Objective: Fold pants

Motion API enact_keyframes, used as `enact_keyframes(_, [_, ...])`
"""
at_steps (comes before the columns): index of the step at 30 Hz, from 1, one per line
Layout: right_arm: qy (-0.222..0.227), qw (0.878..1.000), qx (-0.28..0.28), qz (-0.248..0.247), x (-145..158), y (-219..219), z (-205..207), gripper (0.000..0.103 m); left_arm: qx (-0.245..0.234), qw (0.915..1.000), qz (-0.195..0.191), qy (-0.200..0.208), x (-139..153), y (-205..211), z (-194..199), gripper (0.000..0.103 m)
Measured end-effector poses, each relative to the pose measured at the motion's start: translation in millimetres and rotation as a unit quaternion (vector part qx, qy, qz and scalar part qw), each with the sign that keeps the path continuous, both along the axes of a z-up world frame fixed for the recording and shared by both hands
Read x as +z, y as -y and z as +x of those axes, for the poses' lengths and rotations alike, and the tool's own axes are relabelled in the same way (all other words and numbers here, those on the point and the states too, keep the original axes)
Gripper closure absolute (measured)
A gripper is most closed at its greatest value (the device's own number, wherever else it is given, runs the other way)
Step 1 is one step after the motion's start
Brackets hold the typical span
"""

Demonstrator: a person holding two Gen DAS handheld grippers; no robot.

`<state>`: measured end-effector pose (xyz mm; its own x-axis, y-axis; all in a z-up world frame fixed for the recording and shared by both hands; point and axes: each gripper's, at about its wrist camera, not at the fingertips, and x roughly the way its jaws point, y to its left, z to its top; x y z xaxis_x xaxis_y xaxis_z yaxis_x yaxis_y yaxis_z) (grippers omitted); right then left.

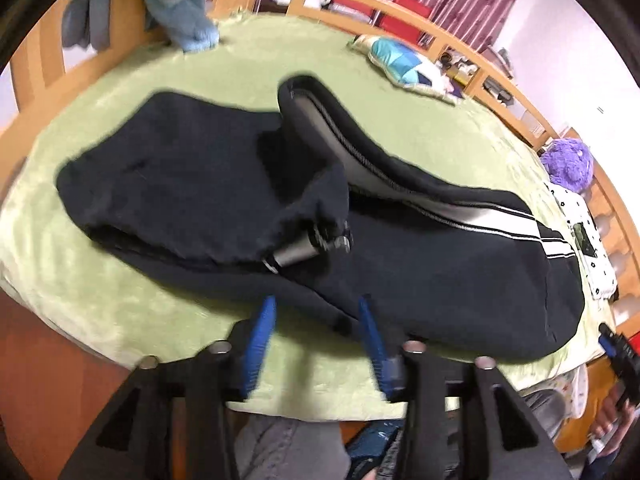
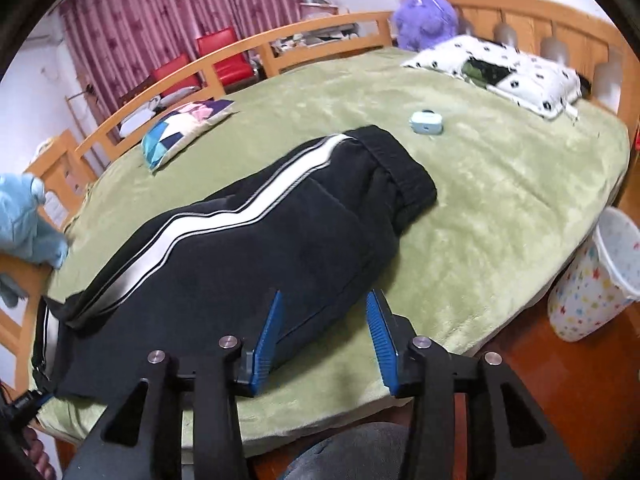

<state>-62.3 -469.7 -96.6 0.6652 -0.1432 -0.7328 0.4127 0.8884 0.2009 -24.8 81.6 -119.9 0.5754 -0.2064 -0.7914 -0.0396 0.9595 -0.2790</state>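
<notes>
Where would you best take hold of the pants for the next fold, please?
Probably at the cuff end: the pants lie lengthwise with the waistband flat at the far end. Come from the near bed edge, one gripper per corner, since both hang open.

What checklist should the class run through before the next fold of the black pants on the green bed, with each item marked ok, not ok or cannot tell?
1. Left gripper free of cloth: ok, its jaws stand apart with nothing between them.
2. Right gripper free of cloth: ok, open and holding nothing.
3. Pants lying wholly on the green blanket: ok.
4. Pants flat and smooth: not ok, a leg end is bunched and lies over the other leg.
5. Path clear of the small blue case: ok, it lies apart beyond the waistband.
6. Legs lined up edge to edge: cannot tell.
</notes>
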Motion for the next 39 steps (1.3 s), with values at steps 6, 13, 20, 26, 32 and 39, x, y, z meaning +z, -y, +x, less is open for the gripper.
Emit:
enact_keyframes(6, [-0.018, 0.999, 0.034, -0.008, -10.9, -39.2, 10.8, 0.056, -0.026, 0.9983, 0.035, 0.039, 20.1, -4.7, 6.3, 0.038])
enact_keyframes(13, [-0.05, 0.997, 0.061, 0.002, -28.6, -66.2, 26.7, 0.056, -0.031, 0.9967, 0.068, 0.031, 6.1, 21.9, 45.4, 0.038])
enact_keyframes(20, [-0.073, 0.995, 0.073, -0.003, -34.9, -81.0, 46.7, 0.056, 0.012, 0.9951, 0.073, 0.065, 16.5, -13.0, 75.2, 0.082])
enact_keyframes(26, [-0.079, 0.995, 0.068, 0.0, -40.9, -82.8, 63.5, 0.056, 0.122, 0.9811, 0.123, 0.087, 50.2, -85.8, 130.0, 0.082])
enact_keyframes(32, [-0.071, 0.997, 0.036, -0.019, -37.0, -53.1, 57.6, 0.054, 0.197, 0.9528, 0.228, 0.031, 65.6, -106.5, 174.6, 0.052])
enact_keyframes(39, [-0.037, 0.997, -0.061, 0.02, -42.3, 37.3, 46.1, 0.032, 0.13, 0.9743, 0.171, 0.065, 65.0, -60.4, 164.6, 0.032])
